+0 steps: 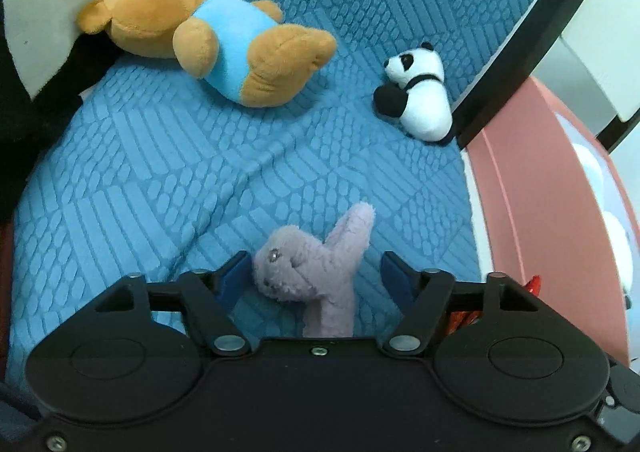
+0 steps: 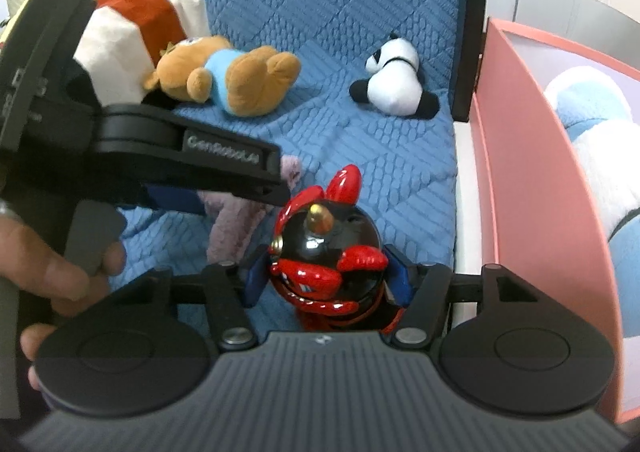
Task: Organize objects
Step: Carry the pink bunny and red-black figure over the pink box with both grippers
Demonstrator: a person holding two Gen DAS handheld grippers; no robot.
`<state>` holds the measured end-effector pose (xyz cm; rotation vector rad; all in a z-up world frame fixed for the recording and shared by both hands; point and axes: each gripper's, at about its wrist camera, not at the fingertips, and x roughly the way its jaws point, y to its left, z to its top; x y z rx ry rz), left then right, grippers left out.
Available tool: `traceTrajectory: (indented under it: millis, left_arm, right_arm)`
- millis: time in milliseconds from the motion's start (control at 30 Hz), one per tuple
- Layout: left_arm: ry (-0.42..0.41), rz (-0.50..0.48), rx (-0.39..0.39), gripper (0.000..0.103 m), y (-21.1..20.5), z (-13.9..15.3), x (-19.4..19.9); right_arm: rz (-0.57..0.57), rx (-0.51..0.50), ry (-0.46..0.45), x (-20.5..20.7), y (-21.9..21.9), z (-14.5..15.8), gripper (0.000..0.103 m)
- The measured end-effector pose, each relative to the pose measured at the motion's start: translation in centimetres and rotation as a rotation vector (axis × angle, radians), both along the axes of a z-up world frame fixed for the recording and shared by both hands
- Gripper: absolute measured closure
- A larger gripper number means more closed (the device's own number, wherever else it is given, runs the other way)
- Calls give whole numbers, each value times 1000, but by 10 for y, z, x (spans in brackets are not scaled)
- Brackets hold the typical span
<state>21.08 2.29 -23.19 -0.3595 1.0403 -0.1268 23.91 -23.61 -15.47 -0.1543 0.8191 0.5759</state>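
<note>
The left claw (image 1: 314,276) stands wide around the purple plush (image 1: 316,272), pads apart from it, and the right claw (image 2: 326,276) straddles the glossy red figure (image 2: 326,260), whose slick round body may squirt out if either closes off-centre

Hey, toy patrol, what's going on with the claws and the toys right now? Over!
Left gripper open around purple bunny. Right gripper shut on red and black figure. Bear and panda wait on blue cushion. Nothing blocking.

Blue quilted seat cushion (image 1: 168,179) carrying soft toys.
A brown bear in a light-blue shirt (image 1: 208,39) lies at the back left, a small panda (image 1: 420,95) at the right edge, and a lilac plush rabbit (image 1: 316,276) and a glossy red-and-black figurine (image 2: 332,256) are nearest.
</note>
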Motion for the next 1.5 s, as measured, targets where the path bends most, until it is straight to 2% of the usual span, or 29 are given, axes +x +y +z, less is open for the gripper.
traceTrajectory:
  millis: [133, 233, 300, 467, 567, 700, 967, 1133, 1400, 1500]
  left_arm:
    - [-17, 2, -27, 49, 7, 4, 0]
    - [-25, -21, -29, 48, 6, 7, 0]
    - [-15, -34, -8, 43, 4, 7, 0]
    - [5, -70, 33, 41, -4, 4, 1]
    - [11, -105, 76, 44, -7, 2, -3]
    - [7, -105, 99, 54, -6, 0, -2]
    - [15, -63, 38, 59, 6, 3, -3]
    - [6, -62, 24, 59, 6, 11, -9]
    - [-8, -47, -71, 59, 7, 30, -15]
    - [-9, -27, -83, 59, 8, 37, -22]
  right_arm:
    - [-20, -12, -22, 1, -1, -2, 40]
    - [-38, -21, -13, 4, -4, -5, 40]
    - [-48, -26, 0, 6, -4, -7, 40]
    - [-51, -32, 9, 6, -4, -6, 40]
    - [-36, -48, 16, 4, -2, -5, 40]
    - [-17, -35, 36, 3, -4, -1, 40]
    - [-12, -14, 69, 1, -9, 0, 40]
    - [1, 5, 60, 3, -8, 11, 40]
    - [14, 40, 70, 4, -16, 32, 40]
    - [19, 59, 71, 4, -17, 42, 40]
